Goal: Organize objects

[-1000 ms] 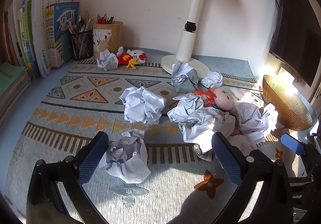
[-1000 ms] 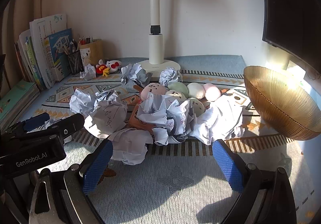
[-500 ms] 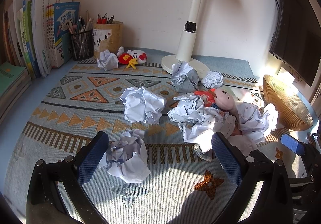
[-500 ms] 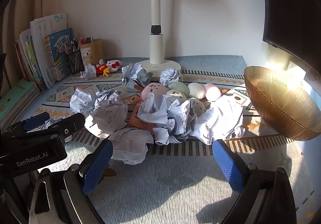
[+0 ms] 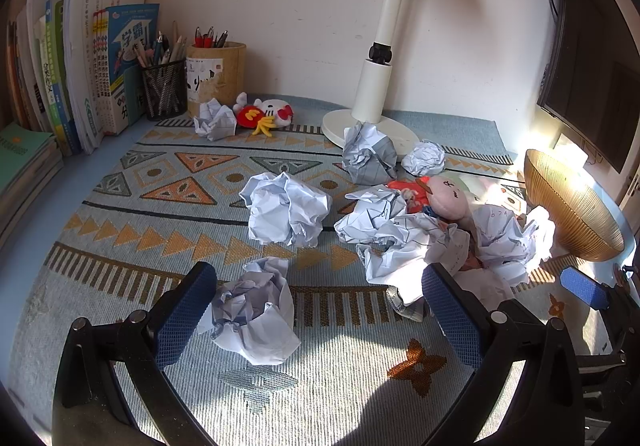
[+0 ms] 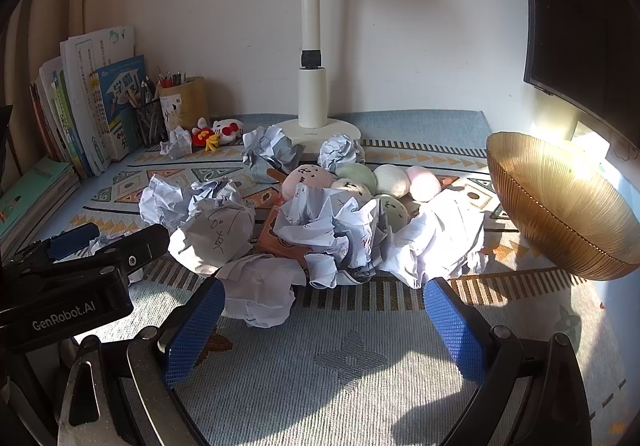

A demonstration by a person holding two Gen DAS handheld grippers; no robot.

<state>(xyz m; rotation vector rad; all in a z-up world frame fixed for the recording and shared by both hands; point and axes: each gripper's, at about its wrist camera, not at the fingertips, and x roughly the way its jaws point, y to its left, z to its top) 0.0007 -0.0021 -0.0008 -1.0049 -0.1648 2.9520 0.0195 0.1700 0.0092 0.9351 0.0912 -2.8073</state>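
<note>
Crumpled paper balls (image 5: 288,208) litter the mat (image 5: 168,182) left of the gold bowl (image 6: 560,214), heaped over what look like plush toys (image 6: 390,180). Left gripper (image 5: 320,310) gapes wide around one ball (image 5: 256,316); right gripper (image 6: 324,326) gapes too, holding nothing.

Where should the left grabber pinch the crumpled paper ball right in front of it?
Across its middle, coming straight forward and down from the near side. The paper ball sits alone on the mat, just ahead of the open left gripper and toward its left finger. Probably slide a little left first so both fingers straddle it. Being soft, crumpled paper, it should squash and hold.
</note>
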